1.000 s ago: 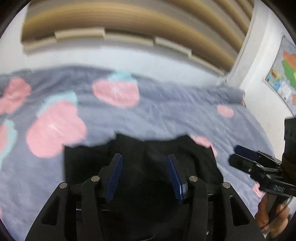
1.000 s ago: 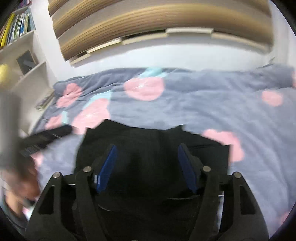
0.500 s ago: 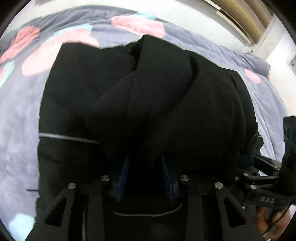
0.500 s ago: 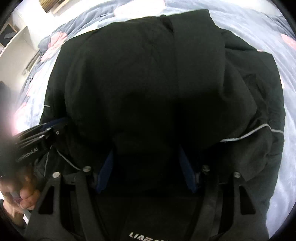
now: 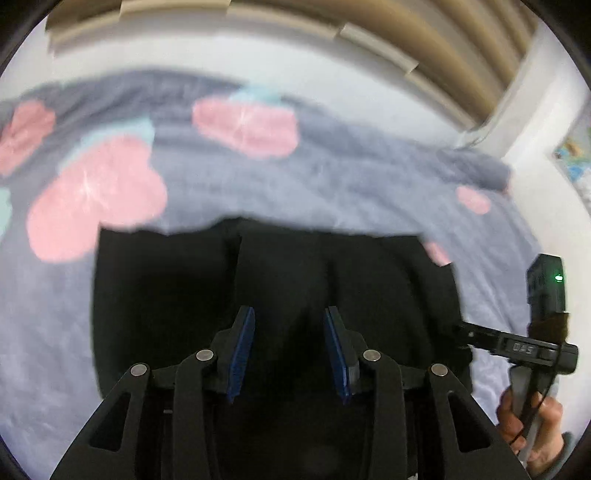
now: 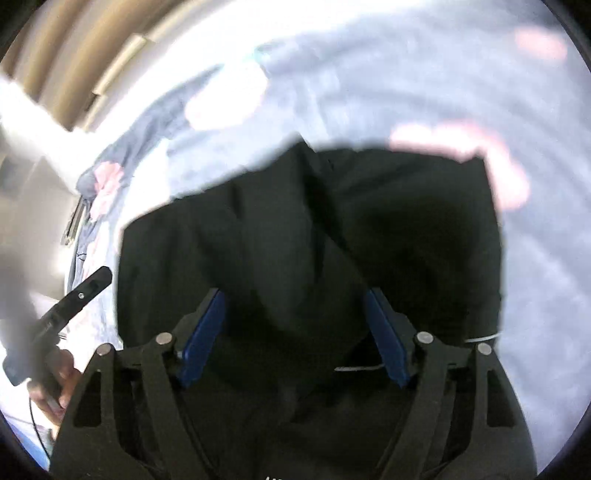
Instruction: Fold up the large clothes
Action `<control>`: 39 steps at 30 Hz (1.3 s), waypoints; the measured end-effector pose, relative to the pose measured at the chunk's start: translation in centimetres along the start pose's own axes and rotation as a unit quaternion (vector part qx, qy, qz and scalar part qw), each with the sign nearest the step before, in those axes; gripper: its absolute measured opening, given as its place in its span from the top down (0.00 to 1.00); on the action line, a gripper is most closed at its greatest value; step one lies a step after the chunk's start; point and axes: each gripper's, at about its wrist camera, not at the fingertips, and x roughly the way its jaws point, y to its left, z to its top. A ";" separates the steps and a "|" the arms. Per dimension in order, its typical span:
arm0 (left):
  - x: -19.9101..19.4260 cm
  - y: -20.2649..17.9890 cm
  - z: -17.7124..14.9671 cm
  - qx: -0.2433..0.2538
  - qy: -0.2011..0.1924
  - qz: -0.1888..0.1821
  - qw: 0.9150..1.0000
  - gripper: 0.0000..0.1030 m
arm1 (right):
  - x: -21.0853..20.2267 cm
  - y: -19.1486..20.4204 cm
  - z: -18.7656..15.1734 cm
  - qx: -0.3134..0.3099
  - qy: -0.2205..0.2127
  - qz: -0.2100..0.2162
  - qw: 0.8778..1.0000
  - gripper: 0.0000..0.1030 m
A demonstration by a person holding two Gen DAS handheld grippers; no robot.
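Observation:
A black garment (image 5: 280, 280) lies folded into a rough rectangle on the bed; it also shows in the right wrist view (image 6: 314, 229). My left gripper (image 5: 290, 317) hovers above its near part, jaws apart, nothing between the blue pads. My right gripper (image 6: 295, 299) is open wide above the garment, with a raised fold of black cloth between the pads; I cannot tell whether they touch it. The right gripper also shows at the garment's right edge in the left wrist view (image 5: 465, 334). Both views are motion-blurred.
The bed is covered by a grey-blue blanket (image 5: 332, 177) with pink and teal shapes. A wall with wooden slats (image 5: 369, 33) stands behind it. A map (image 5: 574, 155) hangs at the right. Shelving shows blurred at the left in the right wrist view (image 6: 22, 177).
Half a second ago both grippers were low in the bunched black cloth, the left nearly shut on it. Now both are raised and open, and the garment lies flatter on the bed.

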 end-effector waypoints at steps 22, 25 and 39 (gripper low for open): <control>-4.4 -0.4 -4.3 0.021 -0.034 0.015 0.999 0.59 | -4.8 5.0 -4.1 -0.103 -0.013 -0.049 0.993 0.40; -1.3 -0.4 -6.2 0.015 0.010 0.038 0.999 0.59 | -1.8 6.4 -5.6 -0.136 0.003 -0.079 0.988 0.42; -6.7 4.0 -10.0 -0.077 0.014 0.010 0.997 0.67 | -4.8 4.4 -7.6 -0.097 0.019 -0.053 0.994 0.45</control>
